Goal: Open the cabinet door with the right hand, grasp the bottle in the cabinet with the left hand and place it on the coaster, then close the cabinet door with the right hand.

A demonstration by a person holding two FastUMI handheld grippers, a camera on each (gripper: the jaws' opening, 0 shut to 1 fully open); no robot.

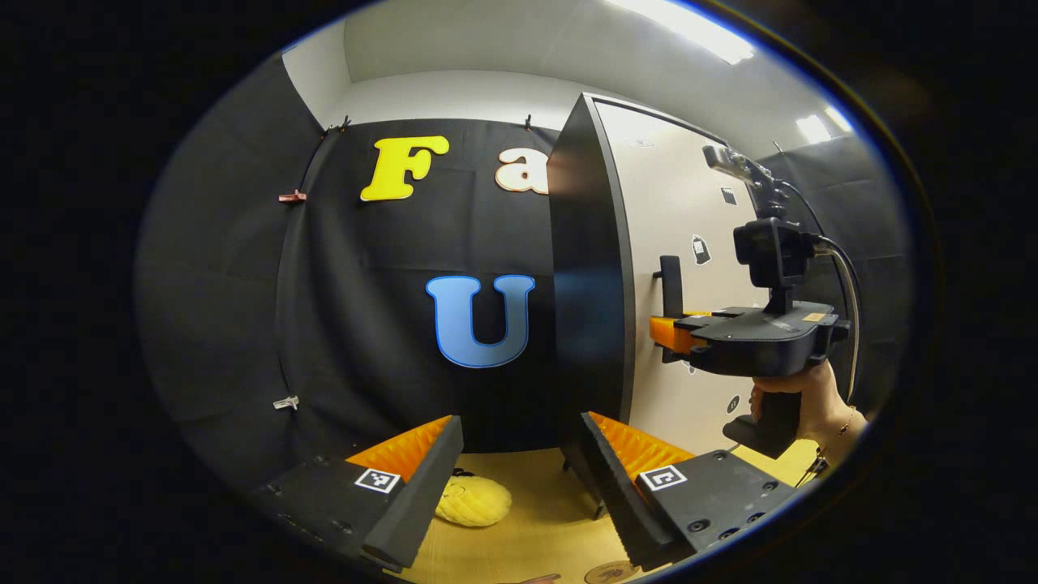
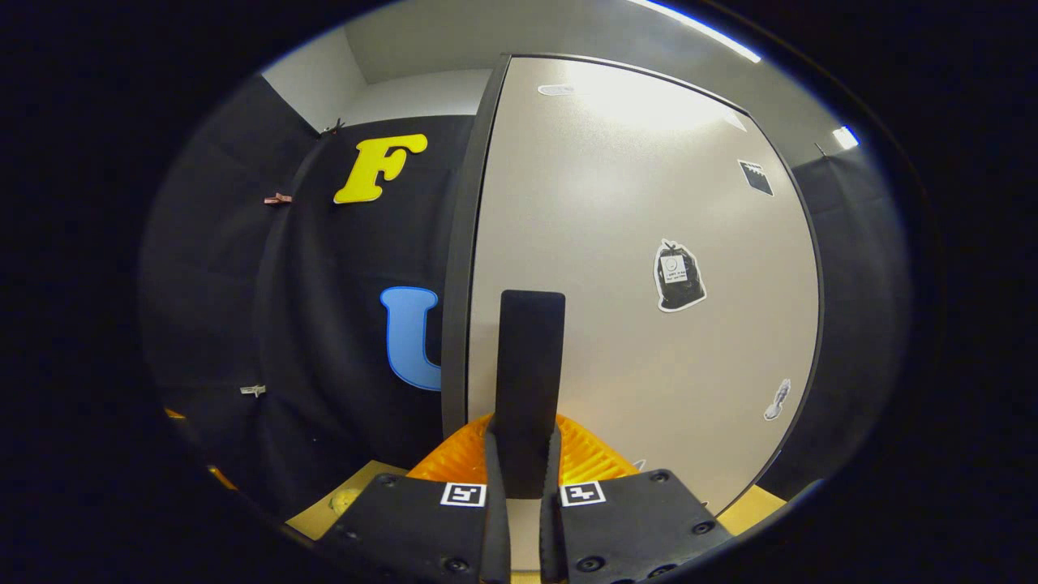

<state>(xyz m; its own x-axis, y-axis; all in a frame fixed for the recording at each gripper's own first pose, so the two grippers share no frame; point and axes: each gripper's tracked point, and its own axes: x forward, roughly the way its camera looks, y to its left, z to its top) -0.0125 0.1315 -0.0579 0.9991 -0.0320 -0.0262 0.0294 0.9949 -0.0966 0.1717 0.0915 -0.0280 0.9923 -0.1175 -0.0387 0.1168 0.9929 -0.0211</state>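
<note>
- In the left gripper view, your left gripper hangs low over the yellow desk with its fingers spread wide and nothing between them.
- Past those fingers, a yellow knobbly object lies on the desk near the black cloth wall; what it is you cannot tell.
- At the near edge of the desk a round brownish disc peeks in, perhaps the coaster, too cut off to be sure.
- The cabinet stands on the right, its dark side panel facing you and its pale cabinet door flush against the frame, so the bottle is behind it, out of sight.
- Farther right, a hand holds your right gripper level against the door, its fingers set around the black door handle.
- In the right gripper view, the fingers of the right gripper are pinching the lower part of the upright handle, one finger pressed on each side.
- The cabinet door lies shut behind the handle, with a few small stickers on its pale face.
- A strip of the desk shows at the lower left.
</note>
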